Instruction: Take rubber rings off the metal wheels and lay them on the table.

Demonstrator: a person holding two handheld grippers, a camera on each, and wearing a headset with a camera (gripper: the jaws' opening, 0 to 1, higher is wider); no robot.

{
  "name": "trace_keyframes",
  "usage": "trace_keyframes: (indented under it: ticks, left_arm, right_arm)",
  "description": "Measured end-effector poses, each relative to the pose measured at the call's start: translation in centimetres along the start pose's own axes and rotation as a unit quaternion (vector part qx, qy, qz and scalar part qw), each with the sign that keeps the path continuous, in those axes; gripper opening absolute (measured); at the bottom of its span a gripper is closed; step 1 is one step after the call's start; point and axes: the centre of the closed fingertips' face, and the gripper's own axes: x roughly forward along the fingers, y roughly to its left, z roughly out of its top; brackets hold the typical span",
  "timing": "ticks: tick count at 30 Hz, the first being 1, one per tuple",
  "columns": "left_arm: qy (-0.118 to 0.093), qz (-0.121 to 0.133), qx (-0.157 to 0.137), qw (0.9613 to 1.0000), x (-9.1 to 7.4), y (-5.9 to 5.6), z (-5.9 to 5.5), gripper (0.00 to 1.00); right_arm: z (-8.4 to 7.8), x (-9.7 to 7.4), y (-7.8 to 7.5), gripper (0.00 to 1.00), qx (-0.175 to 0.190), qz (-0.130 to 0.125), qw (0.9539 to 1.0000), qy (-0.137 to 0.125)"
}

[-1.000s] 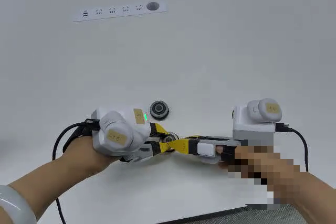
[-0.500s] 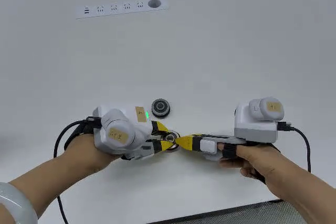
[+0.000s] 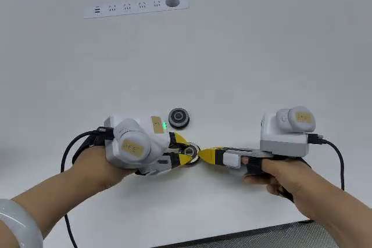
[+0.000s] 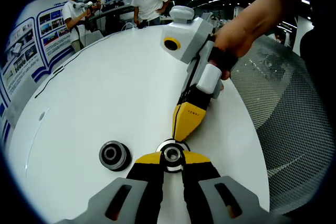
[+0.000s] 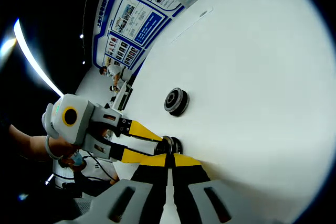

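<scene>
Head view: two metal wheels, one wheel (image 3: pixel 192 150) pinched by the fingers of your left gripper (image 3: pixel 186 150), the other wheel (image 3: pixel 178 118) lying on the table (image 3: pixel 244 68) just behind (black ring (image 3: pixel 171 118) on it); the fingers of your right gripper (image 3: pixel 201 154) are pressed together, tips at the pinched wheel's rim

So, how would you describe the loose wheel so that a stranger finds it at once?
On the white table, look just beyond the left gripper. A small dark wheel lies there alone, touching nothing, while the other wheel is clamped in that gripper's yellow jaws.
</scene>
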Motion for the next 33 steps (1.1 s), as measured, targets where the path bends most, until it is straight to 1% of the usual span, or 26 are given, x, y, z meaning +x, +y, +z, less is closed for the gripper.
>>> trace_keyframes:
  ticks: [3,11,17,30,33]
  left_arm:
    - [0.001,0.000,0.001,1.0000,0.0,0.0,0.0,0.13]
    - [0.003,-0.001,0.001,1.0000,0.0,0.0,0.0,0.13]
    - [0.004,-0.001,0.000,1.0000,0.0,0.0,0.0,0.13]
    - [0.005,-0.001,0.002,1.0000,0.0,0.0,0.0,0.13]
    - [0.006,-0.001,0.002,1.0000,0.0,0.0,-0.1,0.13]
  right_arm:
    - [0.2,-0.1,0.0,0.02,0.001,0.001,1.0000,-0.004]
    - [0.2,-0.1,0.0,0.02,0.000,-0.004,1.0000,-0.006]
    - [0.3,0.1,0.7,0.02,-0.001,0.002,1.0000,-0.009]
    - [0.4,0.3,1.3,0.02,-0.003,0.010,0.9999,-0.010]
    - [0.6,0.3,1.7,0.02,-0.001,0.018,0.9997,-0.013]
